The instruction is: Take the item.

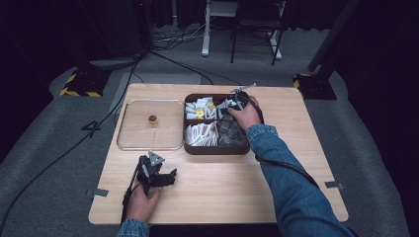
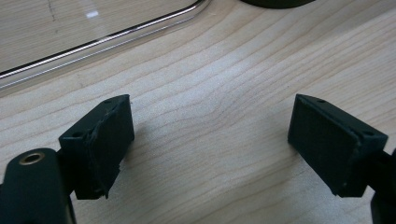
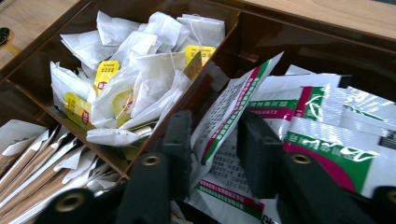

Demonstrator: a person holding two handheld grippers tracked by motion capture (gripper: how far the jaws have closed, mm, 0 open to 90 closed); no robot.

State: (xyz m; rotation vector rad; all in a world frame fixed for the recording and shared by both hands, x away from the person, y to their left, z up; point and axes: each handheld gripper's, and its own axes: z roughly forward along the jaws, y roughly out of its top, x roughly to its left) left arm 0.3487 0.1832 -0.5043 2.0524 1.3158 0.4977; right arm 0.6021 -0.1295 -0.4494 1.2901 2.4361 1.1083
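the step in hand is judged to be the picking of one sachet [image 3: 233,109] out of the dark brown compartment box [image 1: 217,149], where it stands tilted on edge in the far right compartment, on top of other red, green and white sachets [image 3: 336,126] and just beside the divider that fences off the tea bags [image 3: 140,60]. the right gripper [image 3: 212,149] is lowered into that compartment with its jaws narrowed to either side of the upturned sachet; whether the pads already press on it cannot be told, so the grip is best treated as not yet made. the closing should be finished squarely on the sachet's upper edge, only one packet being taken, and the lift made straight up so the divider is not caught. the left gripper [image 2: 210,149] is held with jaws wide apart and nothing between them, low over the bare wooden table [image 2: 224,70] near the clear tray [image 1: 126,131], in which a small gold-topped object [image 1: 152,119] lies.
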